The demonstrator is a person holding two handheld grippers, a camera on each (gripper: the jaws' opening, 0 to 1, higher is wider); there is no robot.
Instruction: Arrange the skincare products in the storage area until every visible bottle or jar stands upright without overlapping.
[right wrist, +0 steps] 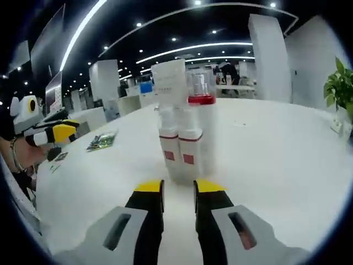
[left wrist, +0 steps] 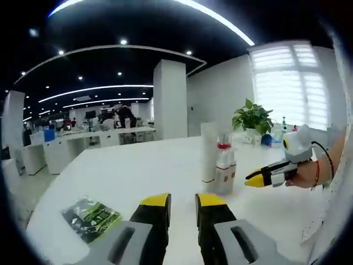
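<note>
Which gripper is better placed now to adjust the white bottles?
Right. The right gripper points straight at the cluster of white bottles with red bands, close ahead. The left gripper sits farther away, with jaws empty.

Open-plan office; desk rows (left wrist: 83,141), ceiling strip lights (left wrist: 94,91), potted plant (left wrist: 252,118)

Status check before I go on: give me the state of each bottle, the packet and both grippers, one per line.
Tall white tube: upright, at the back of the cluster.
Red-collared clear bottle: upright.
Two small white bottles: upright, side by side in front, close together.
Green packet: lying flat on the table, apart from the bottles.
Left gripper: fingers slightly apart, empty.
Right gripper: fingers slightly apart, empty, just short of the small bottles.
</note>
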